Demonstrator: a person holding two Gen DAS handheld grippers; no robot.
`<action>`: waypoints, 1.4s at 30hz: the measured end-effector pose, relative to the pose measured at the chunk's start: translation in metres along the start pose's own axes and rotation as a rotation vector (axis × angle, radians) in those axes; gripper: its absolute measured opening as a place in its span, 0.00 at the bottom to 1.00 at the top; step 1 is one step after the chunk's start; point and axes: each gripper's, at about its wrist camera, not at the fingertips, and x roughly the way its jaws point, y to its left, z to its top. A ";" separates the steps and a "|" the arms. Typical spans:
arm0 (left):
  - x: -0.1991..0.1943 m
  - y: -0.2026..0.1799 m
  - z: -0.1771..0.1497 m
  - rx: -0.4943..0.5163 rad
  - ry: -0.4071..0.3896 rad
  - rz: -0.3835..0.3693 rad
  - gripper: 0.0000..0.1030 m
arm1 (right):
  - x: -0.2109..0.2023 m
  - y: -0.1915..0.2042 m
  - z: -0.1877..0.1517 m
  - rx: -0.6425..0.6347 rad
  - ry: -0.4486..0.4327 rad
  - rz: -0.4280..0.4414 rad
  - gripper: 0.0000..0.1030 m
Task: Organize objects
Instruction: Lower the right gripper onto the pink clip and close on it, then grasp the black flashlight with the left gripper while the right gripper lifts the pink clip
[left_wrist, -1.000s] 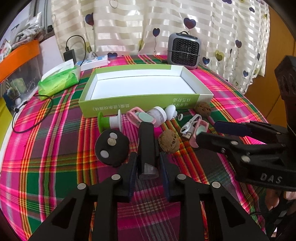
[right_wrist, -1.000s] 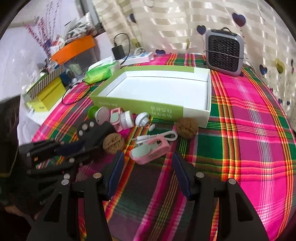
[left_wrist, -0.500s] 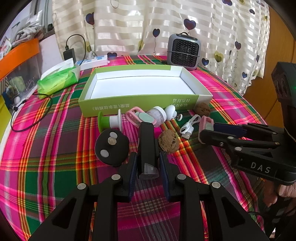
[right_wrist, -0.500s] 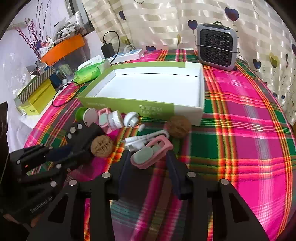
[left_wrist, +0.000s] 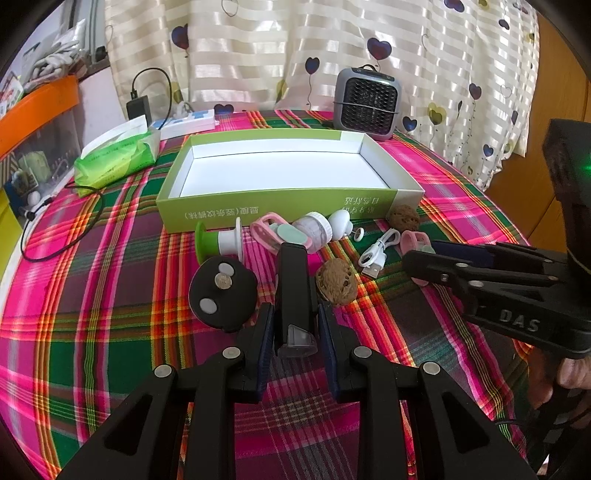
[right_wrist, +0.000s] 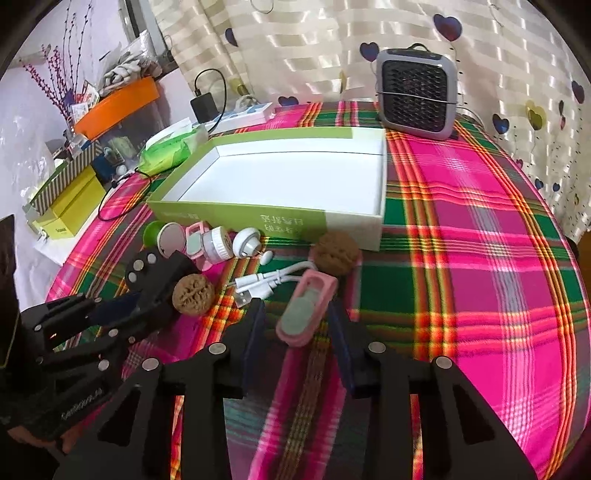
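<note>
The big green box (right_wrist: 236, 212) is sitting open and empty on the far side of the plaid tablecloth (right_wrist: 480, 258), with the small things strung along its near wall.

The right gripper (right_wrist: 295, 332) is reaching over a pink case (right_wrist: 306, 310), and this is the relation that matters: the case is lying between the two fingers, its long axis running from near-left to far-right, so it is slanting across the gap rather than lining up with it. The jaws have just been closing in around it. From this blurred view I am not sure that either pad is actually pressing on it yet; there seems to be a sliver of cloth showing on both sides. The box is lying just beyond, far and a little left.

The left gripper (left_wrist: 293, 332) is clenching the near end of a black clip (left_wrist: 293, 280), whose long body is pointing straight away toward the box.

The pink case is looking like a soft rounded frame with a pale green oval set in it. Touching its far end is a white cable (right_wrist: 266, 284). A walnut (right_wrist: 334, 253) is sitting just beyond the case, another walnut (right_wrist: 192, 293) is lying to its left beside the left gripper, and a small white jar (right_wrist: 218, 245) is resting near the box wall.
</note>
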 end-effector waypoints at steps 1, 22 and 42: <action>0.000 0.000 0.000 0.000 0.000 0.000 0.22 | 0.002 0.000 0.000 -0.003 0.000 -0.003 0.36; -0.012 -0.004 -0.003 -0.024 -0.041 -0.018 0.21 | -0.019 0.003 -0.011 -0.072 -0.044 0.004 0.18; -0.038 -0.007 -0.002 -0.026 -0.113 -0.030 0.21 | -0.044 0.024 -0.012 -0.121 -0.108 0.051 0.18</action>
